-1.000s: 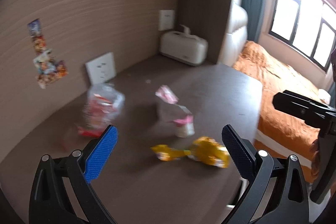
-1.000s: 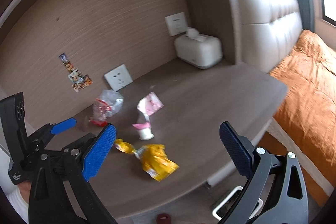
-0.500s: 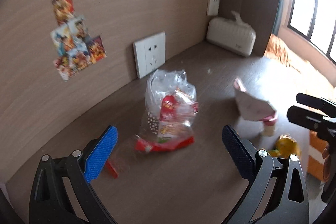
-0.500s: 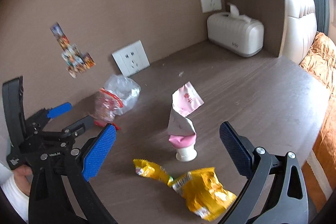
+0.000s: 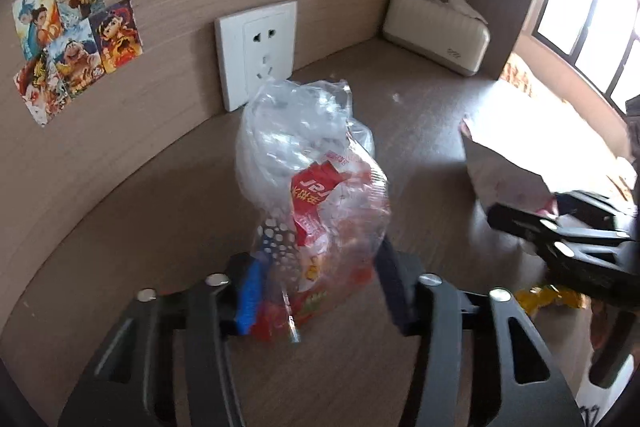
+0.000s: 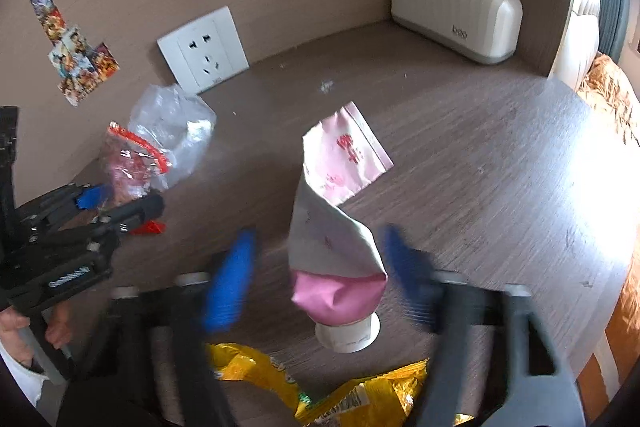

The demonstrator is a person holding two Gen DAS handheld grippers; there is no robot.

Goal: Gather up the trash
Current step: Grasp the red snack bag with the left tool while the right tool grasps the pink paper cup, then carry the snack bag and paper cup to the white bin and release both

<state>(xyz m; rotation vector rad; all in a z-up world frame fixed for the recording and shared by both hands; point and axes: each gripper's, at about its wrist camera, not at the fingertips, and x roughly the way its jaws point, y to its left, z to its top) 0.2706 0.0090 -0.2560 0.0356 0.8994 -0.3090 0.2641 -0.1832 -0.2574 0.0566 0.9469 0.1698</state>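
Note:
A clear plastic bag stuffed with red wrappers stands on the brown desk. My left gripper straddles its lower part, jaws narrowed, pads at the bag's sides; the bag still rests on the desk. The bag also shows in the right wrist view. A pink-and-white cone wrapper stands on a white base. My right gripper has it between its blurred blue pads, with gaps on both sides. A yellow snack wrapper lies nearest me.
A white tissue box sits in the far right corner. A wall socket and stickers are on the wood wall behind the bag. An orange bed lies past the desk's right edge.
Both grippers have moved forward and narrowed. The left one now brackets the clear bag, the right one brackets the pink cone wrapper. The trash itself has not shifted.

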